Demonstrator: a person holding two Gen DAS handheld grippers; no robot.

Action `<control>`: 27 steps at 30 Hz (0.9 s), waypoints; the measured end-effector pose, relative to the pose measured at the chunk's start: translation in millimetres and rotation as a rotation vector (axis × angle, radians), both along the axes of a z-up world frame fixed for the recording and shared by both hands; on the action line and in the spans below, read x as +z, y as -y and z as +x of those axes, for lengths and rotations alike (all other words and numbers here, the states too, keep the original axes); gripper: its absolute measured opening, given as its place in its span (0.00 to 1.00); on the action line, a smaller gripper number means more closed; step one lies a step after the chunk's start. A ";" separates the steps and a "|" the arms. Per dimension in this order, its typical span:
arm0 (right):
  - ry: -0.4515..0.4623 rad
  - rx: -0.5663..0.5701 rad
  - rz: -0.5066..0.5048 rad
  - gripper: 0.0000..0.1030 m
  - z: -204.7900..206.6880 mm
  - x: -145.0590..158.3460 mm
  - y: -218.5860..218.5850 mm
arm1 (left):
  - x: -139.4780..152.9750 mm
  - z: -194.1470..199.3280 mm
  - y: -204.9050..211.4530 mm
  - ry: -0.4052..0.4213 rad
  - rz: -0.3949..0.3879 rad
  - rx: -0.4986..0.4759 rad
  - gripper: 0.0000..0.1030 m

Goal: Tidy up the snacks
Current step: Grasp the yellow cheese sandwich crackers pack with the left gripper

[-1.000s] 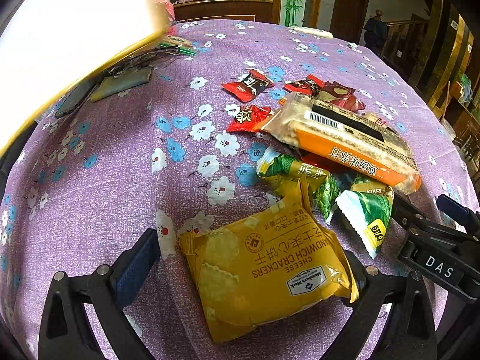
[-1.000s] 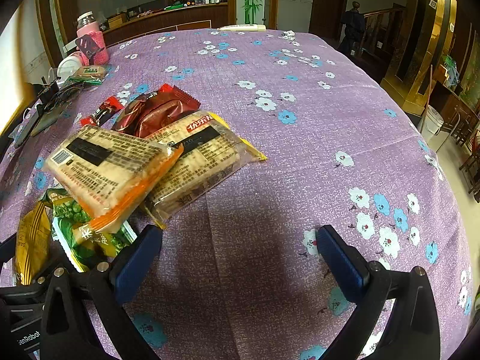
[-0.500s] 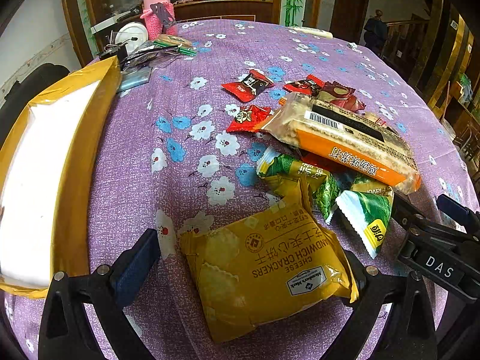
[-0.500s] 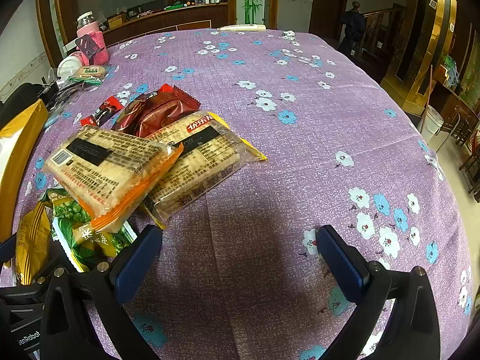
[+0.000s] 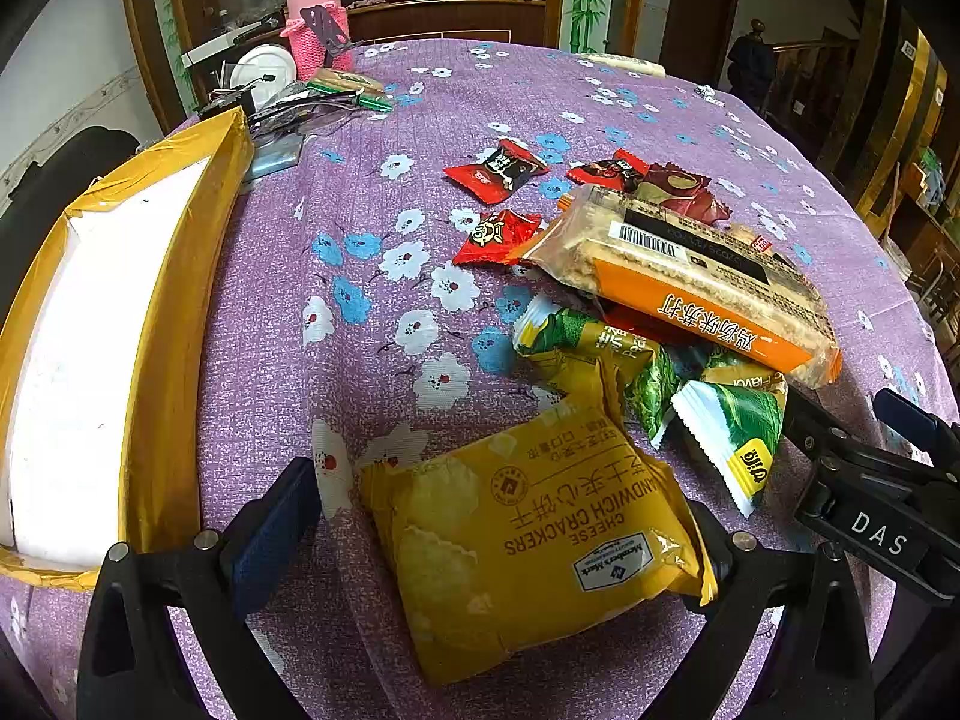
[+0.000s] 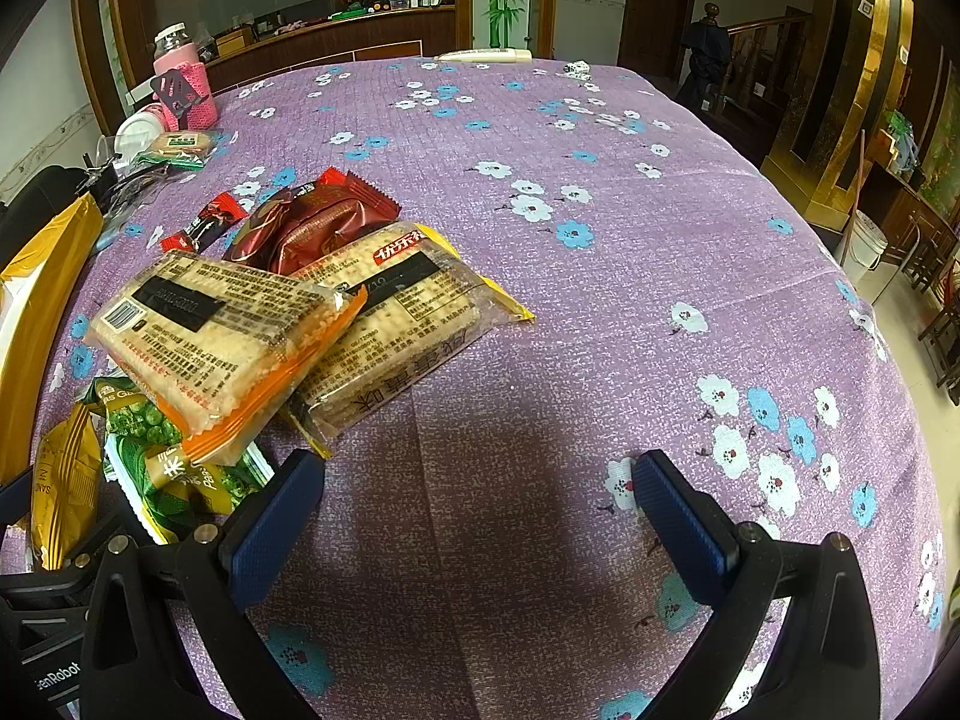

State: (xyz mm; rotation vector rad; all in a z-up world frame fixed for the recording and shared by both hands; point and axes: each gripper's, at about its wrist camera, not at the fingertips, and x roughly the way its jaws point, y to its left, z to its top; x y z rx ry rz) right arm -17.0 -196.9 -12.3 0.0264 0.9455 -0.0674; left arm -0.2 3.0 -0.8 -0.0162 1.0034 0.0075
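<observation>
Between the spread fingers of the left hand-held gripper [image 5: 504, 534] lies the yellow cheese-cracker packet [image 5: 528, 546], flat on the tabletop [image 5: 360, 360]; the jaws stand wide apart, the left pad [image 5: 273, 531] clear of the packet's edge and the right pad largely hidden behind it, so nothing is gripped yet. Just beyond the packet sits a crumpled green pea-snack bag [image 5: 654, 384], and past that an orange-edged biscuit pack [image 5: 690, 276] leans on the heap, with small red sweet wrappers [image 5: 495, 171] scattered farther off. At the left edge of the tabletop stands a yellow-taped box [image 5: 162, 324] with a white interior, the likely destination. The right hand-held gripper [image 6: 477, 516] hovers over bare purple cloth, fully open and empty, with a second biscuit pack [image 6: 396, 324] and a dark red pouch [image 6: 312, 228] ahead to its left.

The step in hand appears to be the pick-up of the cracker packet. A sound grasp calls for centring the packet between the pads, closing across its width, and squeezing gently, since the film is slippery and the crackers inside probably crush. The lift should clear the green bag's corner touching it before swinging left toward the box.
</observation>
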 end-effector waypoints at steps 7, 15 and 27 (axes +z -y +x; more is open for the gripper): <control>0.000 0.000 0.000 1.00 -0.2 0.0 0.1 | 0.0 0.0 -0.2 0.000 0.000 0.000 1.00; 0.000 0.000 0.000 1.00 0.0 -0.2 0.0 | 0.0 0.1 0.2 0.000 0.001 0.000 1.00; 0.000 0.000 0.000 1.00 0.1 -0.2 0.0 | 23.0 -38.8 -18.3 0.065 -0.083 -0.173 0.99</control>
